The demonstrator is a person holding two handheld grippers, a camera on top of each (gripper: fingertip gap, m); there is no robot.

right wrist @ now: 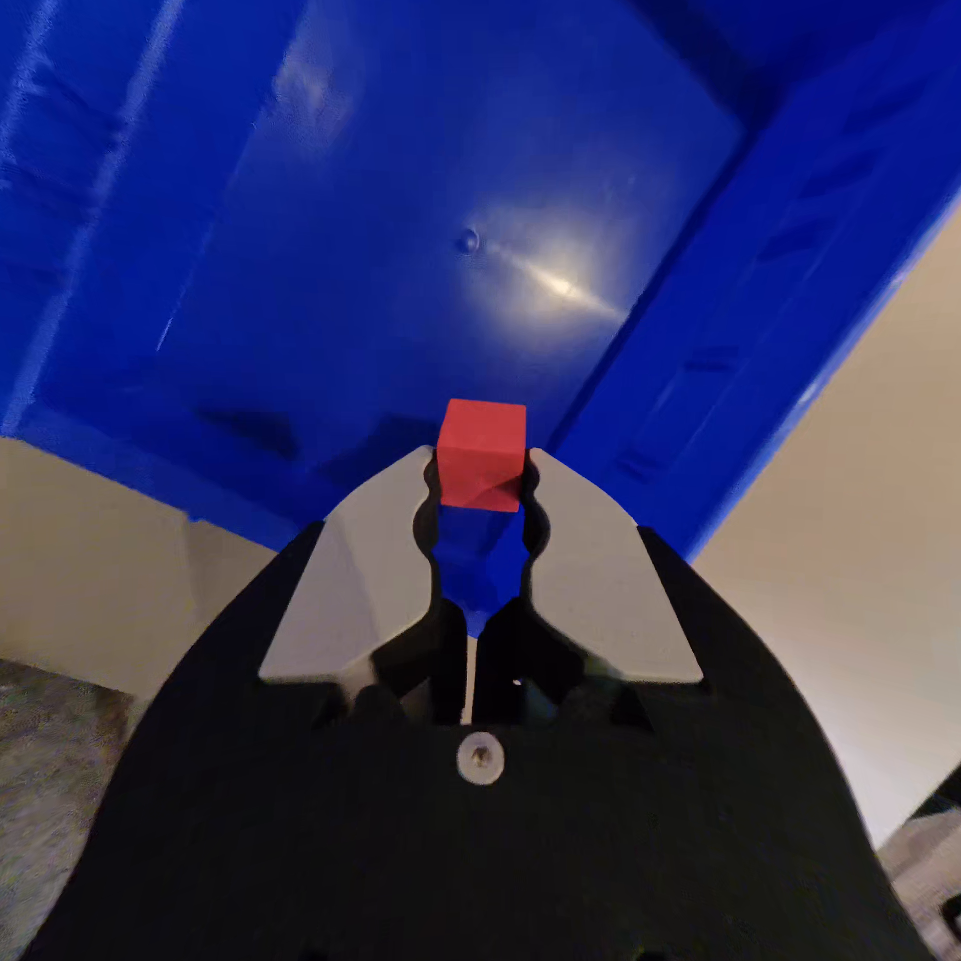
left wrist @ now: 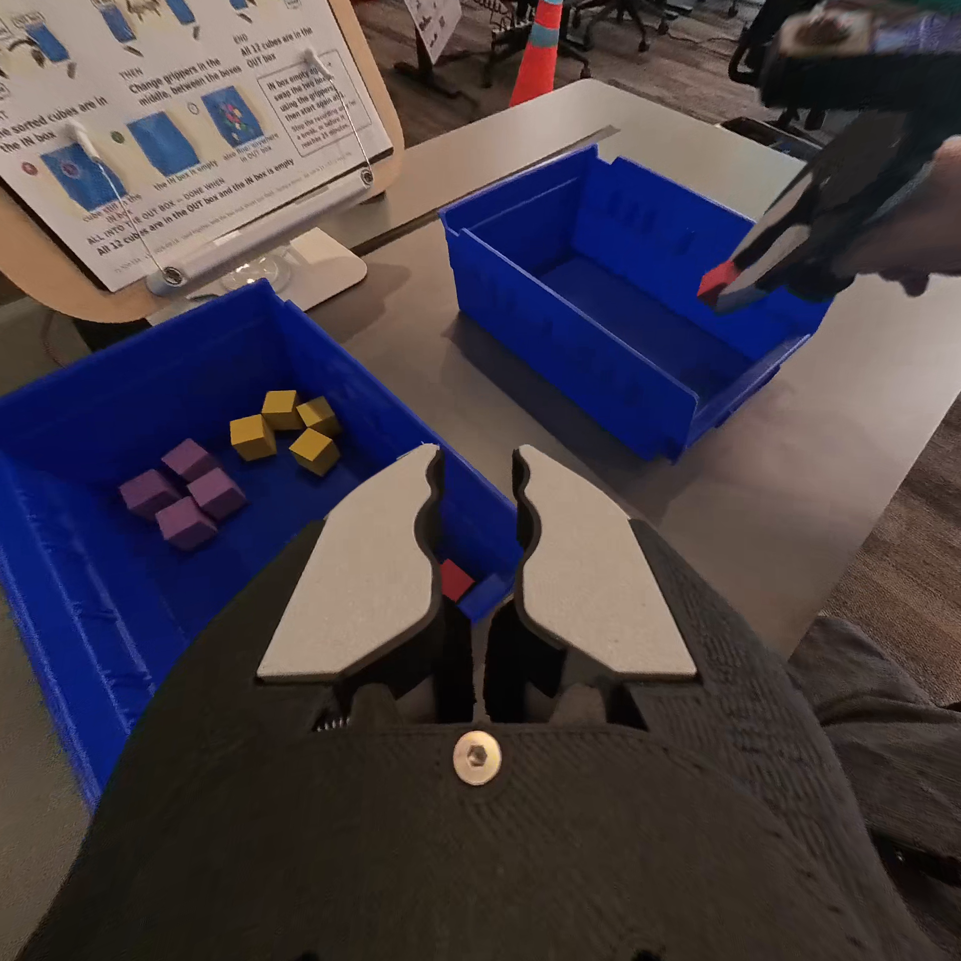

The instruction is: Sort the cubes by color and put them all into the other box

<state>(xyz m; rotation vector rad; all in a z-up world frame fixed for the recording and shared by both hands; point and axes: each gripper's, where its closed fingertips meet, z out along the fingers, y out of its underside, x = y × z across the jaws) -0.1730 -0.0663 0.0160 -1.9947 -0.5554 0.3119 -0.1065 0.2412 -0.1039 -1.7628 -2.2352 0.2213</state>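
Observation:
My right gripper [right wrist: 481,455] is shut on a red cube [right wrist: 481,457] and holds it over the near corner of a blue bin [right wrist: 364,234] whose floor is bare. In the left wrist view the same gripper [left wrist: 720,291] holds the red cube [left wrist: 715,281] above the right bin's [left wrist: 572,322] far right side. My left gripper [left wrist: 477,455] is open and empty, above the right wall of the left blue bin [left wrist: 78,572]. That bin holds several purple cubes [left wrist: 182,489], several yellow cubes [left wrist: 291,429] and a red cube [left wrist: 455,580] seen between my fingers.
A white instruction sheet on a stand [left wrist: 182,130] rises behind the left bin. Both bins sit on a grey table [left wrist: 728,494]. An orange traffic cone [left wrist: 541,52] and office chairs stand on the floor beyond. A person's hand [left wrist: 915,229] holds the right gripper.

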